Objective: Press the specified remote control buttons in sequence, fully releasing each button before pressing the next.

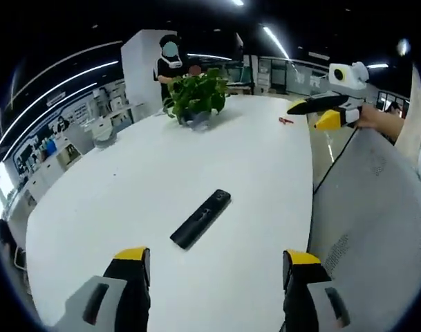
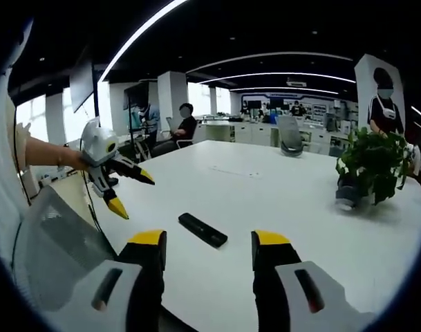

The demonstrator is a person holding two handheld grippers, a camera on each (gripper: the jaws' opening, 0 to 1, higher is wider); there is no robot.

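Note:
A slim black remote point(image 1: 200, 218) lies flat on the white table point(image 1: 127, 194), just beyond my left gripper point(image 1: 217, 266), whose yellow-tipped jaws stand wide apart and hold nothing. In the right gripper view the same remote point(image 2: 203, 230) rests ahead of my right gripper point(image 2: 209, 252), which is open and empty too. Each gripper hovers over the table's near edge, apart from the remote. The right gripper point(image 1: 308, 116) also shows at the upper right of the left gripper view, held in a hand. The left gripper point(image 2: 135, 197) appears at the left of the right gripper view, jaws parted.
A potted green plant point(image 1: 196, 97) point(image 2: 372, 162) stands on the table's far side, with a person point(image 1: 171, 62) behind it. A small red item point(image 1: 285, 120) lies near the table's edge. A grey mesh chair back point(image 1: 376, 228) point(image 2: 51, 249) is beside me. A seated person point(image 2: 184, 128) is farther off.

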